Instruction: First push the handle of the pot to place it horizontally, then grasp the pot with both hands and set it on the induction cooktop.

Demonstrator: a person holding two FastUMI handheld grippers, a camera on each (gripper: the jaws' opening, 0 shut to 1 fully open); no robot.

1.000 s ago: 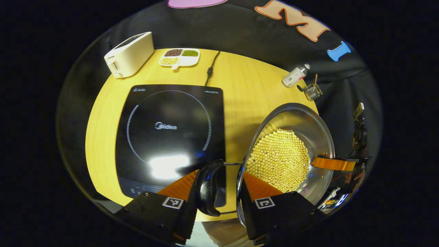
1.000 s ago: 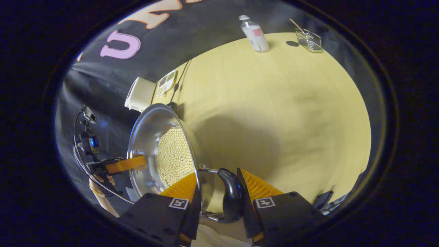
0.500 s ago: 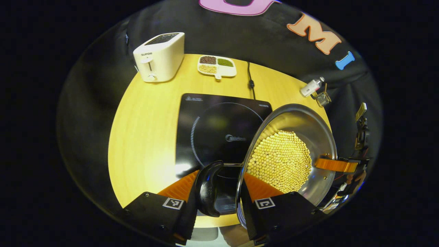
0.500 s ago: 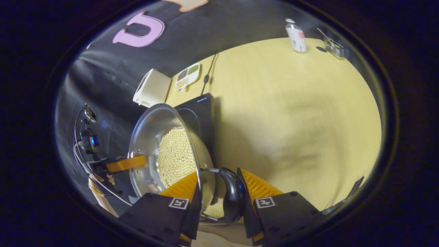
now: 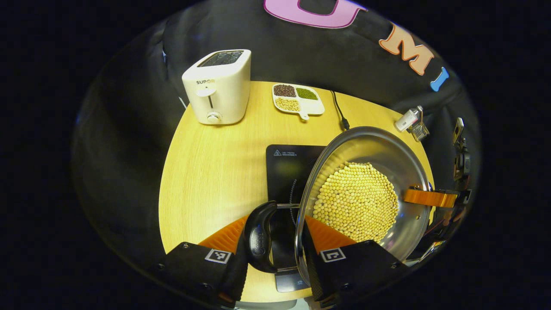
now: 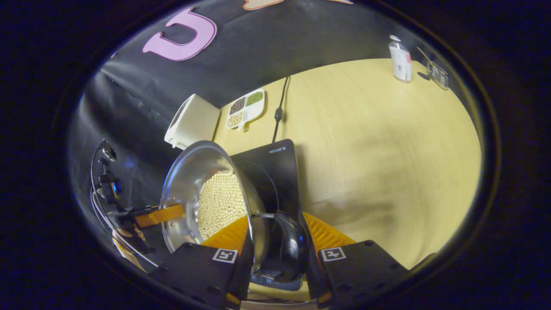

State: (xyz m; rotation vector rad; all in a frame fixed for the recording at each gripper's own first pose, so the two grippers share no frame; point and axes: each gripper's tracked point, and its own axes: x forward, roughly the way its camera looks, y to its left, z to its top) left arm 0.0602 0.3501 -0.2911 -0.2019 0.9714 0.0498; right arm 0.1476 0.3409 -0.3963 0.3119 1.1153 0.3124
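Low in the left gripper view, the left gripper [image 5: 275, 241] is clamped across the pot's rim: one finger sits outside against the black side handle [image 5: 259, 237], the other inside the wall at the edge of the beans. At the bottom of the right gripper view the right gripper [image 6: 277, 245] is clamped the same way on the opposite handle [image 6: 290, 247] and rim.

Between them the steel pot [image 5: 366, 150] fills the lower right of the left gripper view, overlapping the induction cooktop [image 5: 286, 170]; whether it hangs just above the glass or rests on it I cannot tell. Yellow beans [image 5: 355, 202] cover its bottom.

By my judgement it will handle as a stiff, fairly heavy load with slick polished walls and loose contents that roll if it tips, so the two loop handles are the right holds, kept level.

Toward the upper left stand a toaster [image 5: 217, 88] and a divided dish [image 5: 298, 99] on the wooden table [image 5: 206, 172].
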